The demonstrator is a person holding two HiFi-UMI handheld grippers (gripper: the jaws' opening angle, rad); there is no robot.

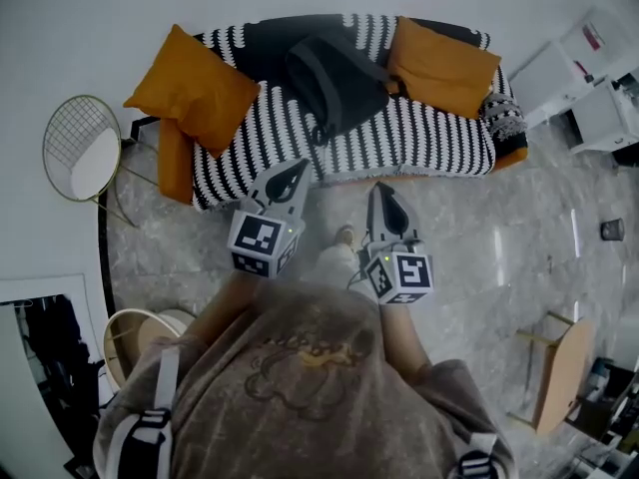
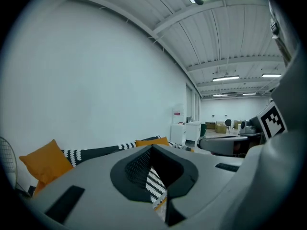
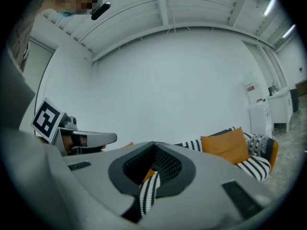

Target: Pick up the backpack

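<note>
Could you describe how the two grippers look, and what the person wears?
The left gripper and right gripper each have a grey body, black pointed jaws and a white cube with black square markers. The person wears a grey-brown printed T-shirt.

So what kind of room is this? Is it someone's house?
Probably not a house. It looks like a pretend living-room corner inside a big workshop hall: a striped sofa with orange cushions sits by a bare wall, but strip lights run along a high ceiling far past it.

We see the black backpack (image 1: 334, 86) lying slumped on the black-and-white striped sofa (image 1: 419, 136), between two orange cushions (image 1: 200, 90).
</note>
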